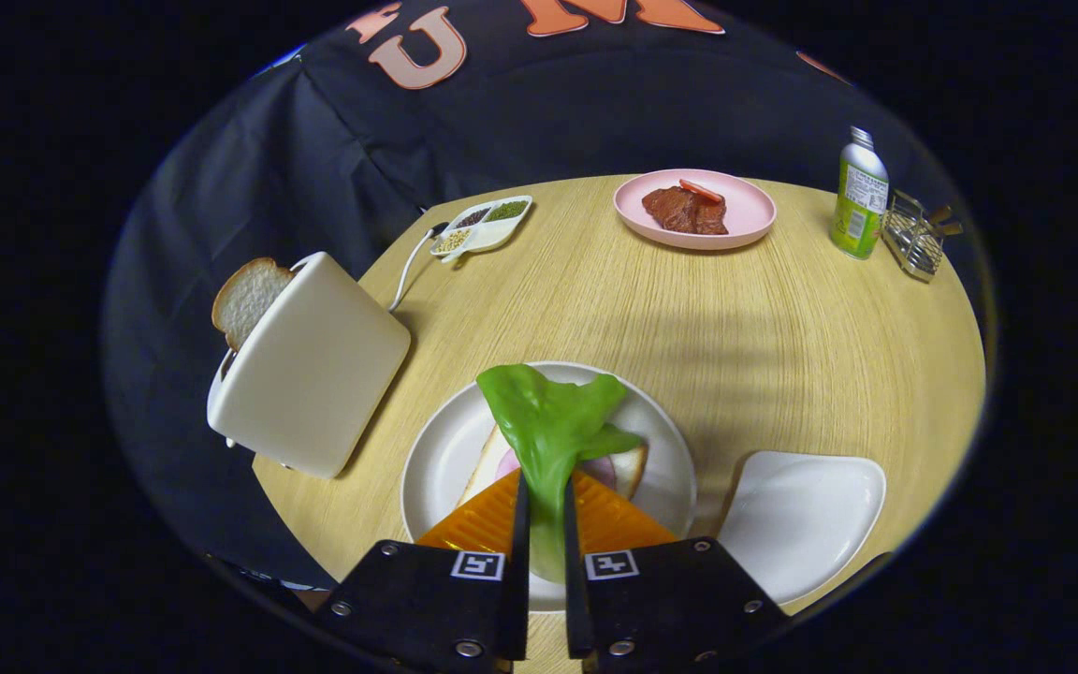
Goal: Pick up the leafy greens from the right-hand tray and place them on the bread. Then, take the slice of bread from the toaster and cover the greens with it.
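Gripper (545, 505) clamping leafy greens (553, 421) over bread (628, 468)

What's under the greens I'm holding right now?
The hand-held gripper is shut on the leafy greens, held over the white plate. Beneath them lie a bread slice and something pink; the leaf covers the rest of the bread.

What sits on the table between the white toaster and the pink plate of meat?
In the gripper view, a white divided dish of grains lies between the toaster and pink plate. The gripper pinches the leafy greens.
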### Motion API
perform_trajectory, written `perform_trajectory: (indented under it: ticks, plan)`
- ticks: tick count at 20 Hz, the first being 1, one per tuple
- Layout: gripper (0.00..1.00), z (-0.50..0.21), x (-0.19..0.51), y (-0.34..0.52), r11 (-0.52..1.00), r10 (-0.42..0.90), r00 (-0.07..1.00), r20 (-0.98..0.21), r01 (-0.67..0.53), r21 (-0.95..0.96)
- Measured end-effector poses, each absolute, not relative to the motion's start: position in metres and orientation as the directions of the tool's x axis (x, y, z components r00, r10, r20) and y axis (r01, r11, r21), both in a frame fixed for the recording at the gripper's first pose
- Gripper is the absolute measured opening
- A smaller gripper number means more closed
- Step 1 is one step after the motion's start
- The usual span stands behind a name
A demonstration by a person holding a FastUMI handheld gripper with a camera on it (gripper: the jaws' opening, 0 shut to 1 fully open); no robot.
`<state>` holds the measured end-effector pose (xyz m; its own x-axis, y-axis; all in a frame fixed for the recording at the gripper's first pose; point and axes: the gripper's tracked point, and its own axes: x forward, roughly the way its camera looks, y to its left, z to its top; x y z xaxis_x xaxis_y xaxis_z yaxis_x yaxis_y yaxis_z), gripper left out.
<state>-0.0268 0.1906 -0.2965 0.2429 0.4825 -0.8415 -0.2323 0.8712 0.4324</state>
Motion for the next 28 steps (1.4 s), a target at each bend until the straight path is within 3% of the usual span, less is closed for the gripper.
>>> perform_trajectory:
  ticks: [4,15,28]
  plan:
    - [0.23,-0.301,-0.035,0.200,0.861,0.496,0.216,-0.841,-0.246,0.445]
    - [0.70,-0.284,-0.014,0.189,0.911,0.389,0.326,-0.861,-0.274,0.308]
    - [0.93,-0.192,0.021,0.235,0.911,0.392,0.404,-0.827,-0.300,0.284]
